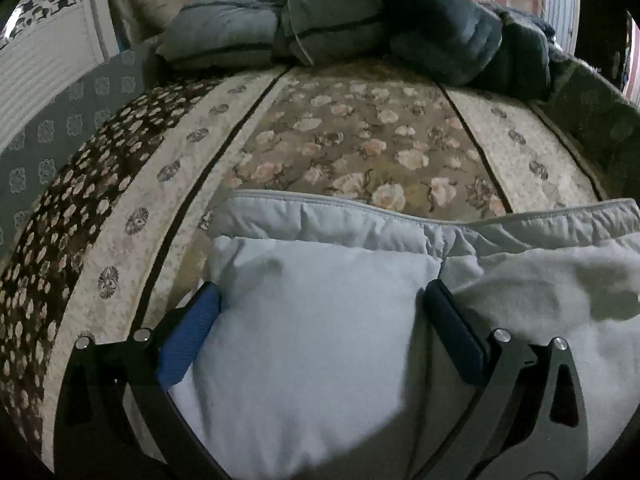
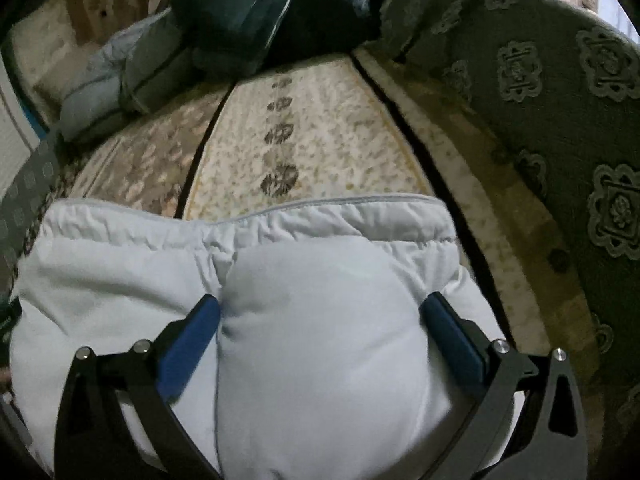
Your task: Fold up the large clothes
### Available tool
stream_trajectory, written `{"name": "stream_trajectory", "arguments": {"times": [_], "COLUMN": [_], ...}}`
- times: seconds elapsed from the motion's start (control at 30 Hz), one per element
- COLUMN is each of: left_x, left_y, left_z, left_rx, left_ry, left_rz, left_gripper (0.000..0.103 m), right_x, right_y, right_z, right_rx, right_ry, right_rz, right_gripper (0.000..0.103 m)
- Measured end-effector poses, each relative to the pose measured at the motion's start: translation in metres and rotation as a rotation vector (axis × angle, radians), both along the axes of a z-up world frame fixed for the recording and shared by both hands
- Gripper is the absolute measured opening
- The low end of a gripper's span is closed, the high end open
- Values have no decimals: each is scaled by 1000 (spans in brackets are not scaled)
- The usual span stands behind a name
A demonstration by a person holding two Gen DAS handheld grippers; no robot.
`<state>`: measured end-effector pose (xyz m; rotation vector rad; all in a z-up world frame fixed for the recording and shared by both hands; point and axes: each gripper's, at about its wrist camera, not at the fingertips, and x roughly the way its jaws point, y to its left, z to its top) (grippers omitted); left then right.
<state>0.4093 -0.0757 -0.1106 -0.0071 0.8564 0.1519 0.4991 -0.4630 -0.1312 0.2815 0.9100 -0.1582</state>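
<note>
Because a bulky fold needs both ends controlled, the left gripper (image 1: 320, 312) and the right gripper (image 2: 320, 316) each straddle, jaws spread wide, a puffy bunch of the pale padded garment (image 1: 320, 340) on the floral bedspread (image 1: 360, 140).

Setting: home bedroom. A bed (image 1: 360, 136) is lying under a floral patterned bedspread; rumpled grey-blue quilts (image 1: 248, 28) and dark blankets (image 1: 460, 28) are piling at its far end, a beige pillow (image 1: 156, 0) is sitting behind them.

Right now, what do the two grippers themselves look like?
Both match: the left gripper and right gripper have black angular linkage frames with triangular cut-outs and silver round pivot pins, carrying flat jaws faced with blue ribbed pads. No cables, markings or sleeves show.
</note>
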Motion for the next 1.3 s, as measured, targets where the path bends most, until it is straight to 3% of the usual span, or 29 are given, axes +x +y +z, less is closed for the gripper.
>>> {"name": "stream_trajectory", "arguments": {"times": [0.1, 0.2, 0.37, 0.5, 0.63, 0.87, 1.0, 1.13, 1.2, 1.3], "left_x": [-10, -18, -18, -13, -13, -20, -32, -54, -70, -93], "left_y": [-8, -36, -72, -77, -78, -62, -57, -42, -26, 1], "left_z": [26, 44, 26, 3, -5, 5, 13, 29, 48, 66], "left_rx": [-85, -89, -78, -32, 23, -23, 27, 59, 63, 51], "left_ry": [-111, -159, -80, 11, 30, -9, -8, -24, -71, -115], "left_rz": [-43, -131, -225, -206, -207, -220, -189, -168, -140, -94], "left_gripper": [99, 100, 100, 100, 100, 100, 100, 100, 100, 100], "right_x": [-3, 2, 16, 18, 19, 1, -26, -56, -72, -95], "right_y": [11, 41, 85, 92, 102, 82, 69, 29, 4, -26], "right_z": [28, 43, 26, 14, 7, 18, 27, 28, 27, 31], "right_rx": [61, 104, 53, 7, -58, -9, -123, -158, -156, -51], "right_ry": [-109, -161, -69, -41, 9, -39, -59, -21, 4, 9], "right_rz": [24, 124, 204, 205, 212, 270, 311, 216, 153, 86], "right_gripper": [101, 101, 101, 101, 101, 101, 101, 101, 101, 101]}}
